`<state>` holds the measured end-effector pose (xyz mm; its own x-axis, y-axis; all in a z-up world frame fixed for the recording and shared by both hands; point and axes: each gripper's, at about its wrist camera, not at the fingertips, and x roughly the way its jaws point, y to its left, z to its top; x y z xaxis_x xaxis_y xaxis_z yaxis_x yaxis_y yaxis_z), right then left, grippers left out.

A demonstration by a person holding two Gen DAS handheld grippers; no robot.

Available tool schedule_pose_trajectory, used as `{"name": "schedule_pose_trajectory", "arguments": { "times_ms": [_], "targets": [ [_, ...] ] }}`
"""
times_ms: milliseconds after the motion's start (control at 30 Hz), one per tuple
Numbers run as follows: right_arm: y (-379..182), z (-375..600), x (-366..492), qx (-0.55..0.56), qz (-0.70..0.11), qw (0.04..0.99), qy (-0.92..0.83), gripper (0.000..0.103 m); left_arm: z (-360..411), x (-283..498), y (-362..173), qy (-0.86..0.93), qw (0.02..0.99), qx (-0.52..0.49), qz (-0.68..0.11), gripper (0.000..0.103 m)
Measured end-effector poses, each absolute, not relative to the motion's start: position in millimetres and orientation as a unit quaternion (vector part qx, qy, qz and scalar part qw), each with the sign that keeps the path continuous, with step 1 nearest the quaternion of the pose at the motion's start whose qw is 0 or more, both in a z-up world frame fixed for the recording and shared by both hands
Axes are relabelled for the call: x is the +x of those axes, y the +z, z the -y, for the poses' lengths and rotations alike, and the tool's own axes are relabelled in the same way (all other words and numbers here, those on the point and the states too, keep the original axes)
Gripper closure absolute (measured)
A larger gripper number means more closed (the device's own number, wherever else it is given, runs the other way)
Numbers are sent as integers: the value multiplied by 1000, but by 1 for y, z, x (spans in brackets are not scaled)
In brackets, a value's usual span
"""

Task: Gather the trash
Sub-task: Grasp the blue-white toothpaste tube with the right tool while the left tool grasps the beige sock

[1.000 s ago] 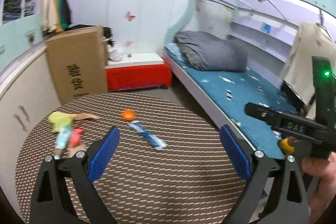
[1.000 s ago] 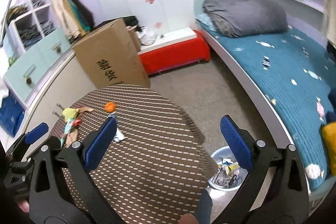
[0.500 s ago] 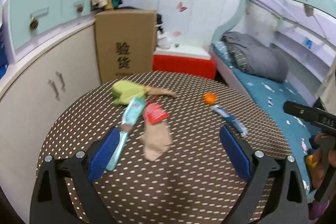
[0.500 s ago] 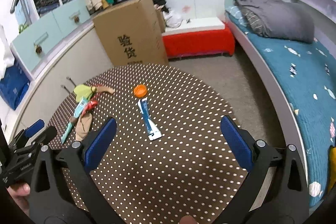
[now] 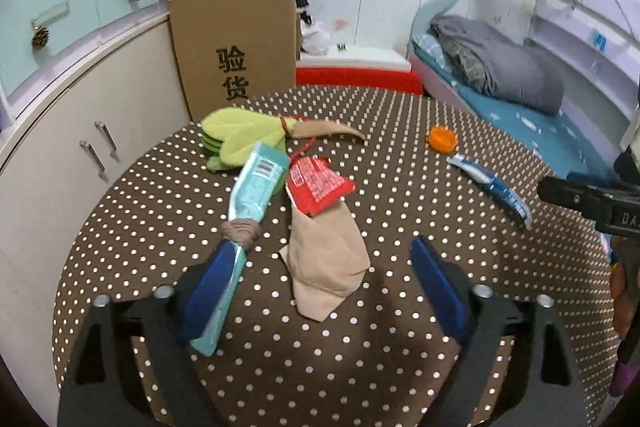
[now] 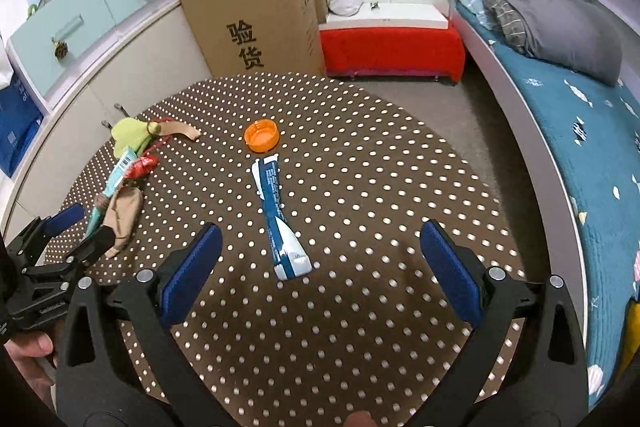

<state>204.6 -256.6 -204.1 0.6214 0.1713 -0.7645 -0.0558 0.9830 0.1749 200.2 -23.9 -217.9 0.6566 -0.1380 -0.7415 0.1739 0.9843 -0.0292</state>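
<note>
Trash lies on a round brown dotted table (image 5: 280,367). My left gripper (image 5: 322,285) is open, low over a tan paper scrap (image 5: 326,259), with a red wrapper (image 5: 318,185) just beyond and a teal tube (image 5: 250,203) by its left finger. A green cloth (image 5: 236,137) lies farther back. An orange cap (image 5: 442,139) and a blue-white tube (image 5: 494,189) lie to the right. My right gripper (image 6: 320,261) is open above the table, with the blue-white tube (image 6: 278,217) between its fingers and the orange cap (image 6: 262,135) beyond.
A cardboard box (image 5: 236,43) stands behind the table by white cabinets (image 5: 92,115). A red bench (image 6: 390,45) and a bed with a blue cover (image 6: 580,115) lie to the right. Grey floor (image 6: 432,107) shows between table and bed.
Both grippers have swung left and come down closer to the table. The left one now frames the tan scrap, the right one the blue-white tube. Both stay open.
</note>
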Motion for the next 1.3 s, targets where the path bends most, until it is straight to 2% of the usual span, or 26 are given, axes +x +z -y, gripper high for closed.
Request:
{"name": "schedule_pose_trajectory", "arguments": {
  "times_ms": [67, 133, 167, 200, 233, 300, 367, 433, 1000, 1200, 1233, 1267, 1300],
  "targets": [
    [-210, 249, 214, 56, -436, 895, 72, 6, 25, 207, -224, -79, 906, 25, -416, 22],
    [-214, 243, 221, 45, -439, 894, 73, 8, 27, 214, -231, -72, 900, 29, -429, 34],
    [-218, 238, 226, 36, -442, 893, 76, 13, 27, 217, -234, -71, 896, 28, -438, 43],
    [-221, 233, 230, 25, -446, 892, 77, 18, 27, 216, -232, -78, 897, 24, -434, 64],
    [-224, 229, 233, 18, -450, 889, 78, 28, 27, 217, -232, -83, 896, 20, -436, 70],
    [-229, 218, 236, -11, -452, 889, 76, 44, 24, 215, -231, -89, 894, 12, -439, 74],
    [-227, 209, 232, -34, -445, 890, 90, 81, 20, 210, -231, -96, 892, 0, -442, 75],
    [-225, 207, 227, -23, -449, 887, 104, 89, 14, 200, -231, -98, 891, -9, -443, 75],
    [-192, 243, 132, 55, -413, 897, 147, 90, 40, 122, -205, -156, 891, -11, -426, 75],
    [-212, 241, 122, 26, -451, 880, 144, 89, 57, 115, -203, -165, 891, -2, -424, 75],
    [-214, 242, 122, 33, -455, 878, 145, 84, 58, 114, -203, -165, 890, -2, -425, 75],
    [-215, 241, 121, 34, -455, 878, 143, 66, 58, 114, -203, -165, 890, -2, -425, 75],
    [-215, 240, 122, 33, -452, 880, 142, 55, 59, 113, -203, -164, 890, -1, -426, 75]
  ]
}}
